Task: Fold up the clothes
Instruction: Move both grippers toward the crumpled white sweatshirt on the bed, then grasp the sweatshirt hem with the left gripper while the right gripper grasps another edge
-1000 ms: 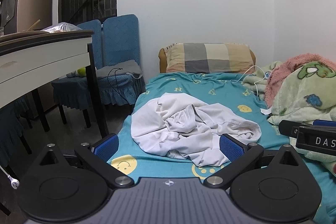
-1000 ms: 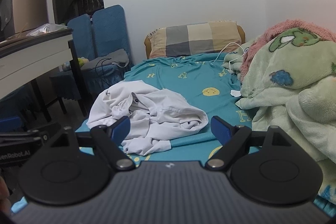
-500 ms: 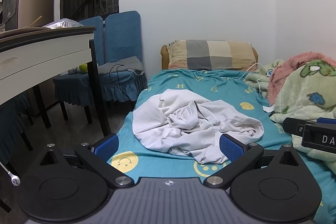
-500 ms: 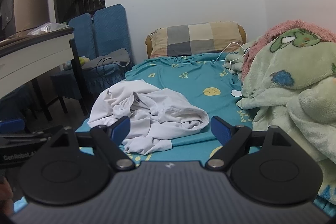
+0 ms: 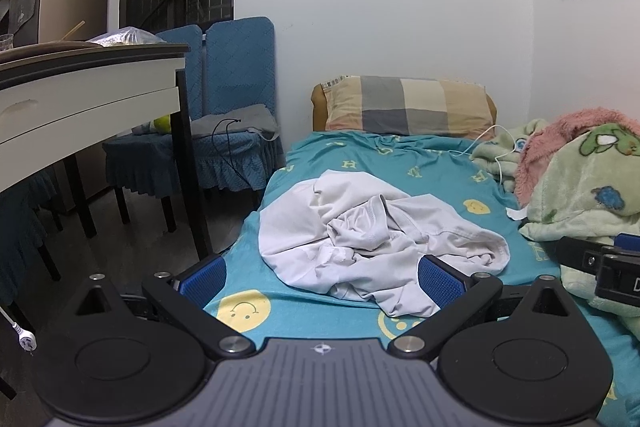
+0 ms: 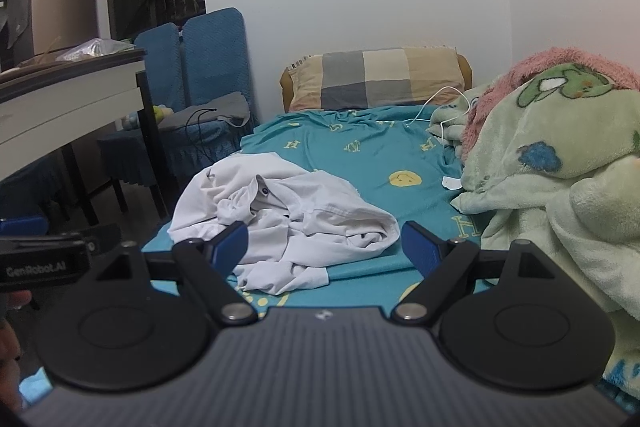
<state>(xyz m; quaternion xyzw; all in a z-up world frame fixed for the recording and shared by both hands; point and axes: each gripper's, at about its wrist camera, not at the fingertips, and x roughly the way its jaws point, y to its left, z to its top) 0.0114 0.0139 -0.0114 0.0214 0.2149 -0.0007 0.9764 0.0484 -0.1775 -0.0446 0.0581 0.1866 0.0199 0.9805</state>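
A crumpled white shirt [image 5: 372, 239] lies in a heap on the teal bed sheet [image 5: 400, 163], toward the bed's near left side. In the right wrist view the same white shirt [image 6: 288, 219] shows a collar and a dark button. My left gripper [image 5: 320, 277] hovers open just short of the heap, nothing between its blue pads. My right gripper [image 6: 324, 247] is open too, near the shirt's front edge and apart from it. Each gripper's body shows at the edge of the other's view.
A plaid pillow [image 5: 404, 107] lies at the head of the bed. Green and pink fleece blankets [image 6: 552, 155] pile up along the right. A white charging cable [image 6: 436, 107] trails by them. A desk [image 5: 80, 99] and blue covered chairs [image 5: 232, 115] stand left of the bed.
Both views have shifted slightly; the shirt sits a little higher and farther in the left wrist view. Both grippers stay open and the shirt has not been touched.
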